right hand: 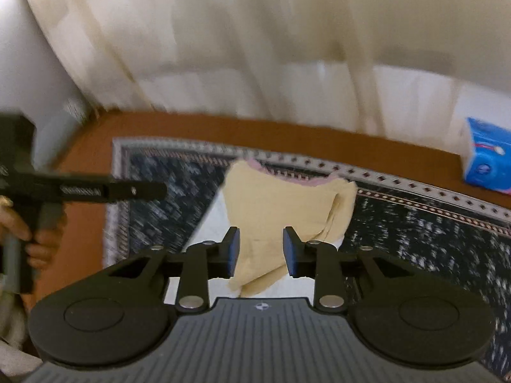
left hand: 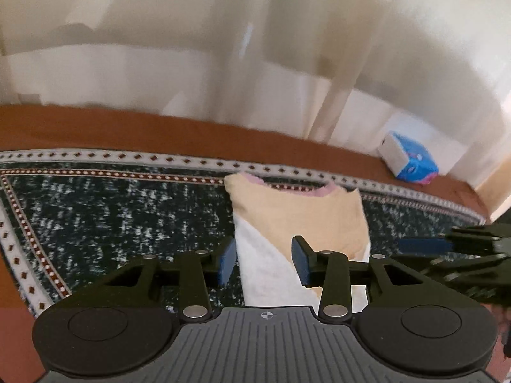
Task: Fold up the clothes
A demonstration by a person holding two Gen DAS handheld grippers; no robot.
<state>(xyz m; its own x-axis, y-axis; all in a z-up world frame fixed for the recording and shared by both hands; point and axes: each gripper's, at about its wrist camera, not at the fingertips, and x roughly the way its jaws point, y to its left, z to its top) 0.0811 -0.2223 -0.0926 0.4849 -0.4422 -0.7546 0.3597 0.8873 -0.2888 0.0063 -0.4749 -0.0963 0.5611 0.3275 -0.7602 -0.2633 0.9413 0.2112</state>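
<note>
A pale yellow garment (left hand: pixel 300 210) with a pink neckline lies folded narrow on a dark patterned rug (left hand: pixel 111 217); a white layer (left hand: pixel 268 274) shows at its near left side. My left gripper (left hand: pixel 265 261) hovers above the garment's near end, open, its blue pads clear of the cloth. In the right wrist view the same garment (right hand: pixel 281 204) lies ahead, and my right gripper (right hand: pixel 261 250) is open over its near part with nothing pinched. The right gripper (left hand: pixel 463 249) also shows blurred at the right edge of the left wrist view. A hand (right hand: pixel 38 242) holds the left gripper (right hand: pixel 95 188) at the left.
The rug (right hand: pixel 431 239) has a white diamond-pattern border and rests on a brown surface (left hand: pixel 127 127). A blue and white tissue pack (left hand: pixel 412 159) (right hand: pixel 488 166) stands at the far right on the brown surface. Pale curtains (right hand: pixel 255 63) hang right behind the far edge.
</note>
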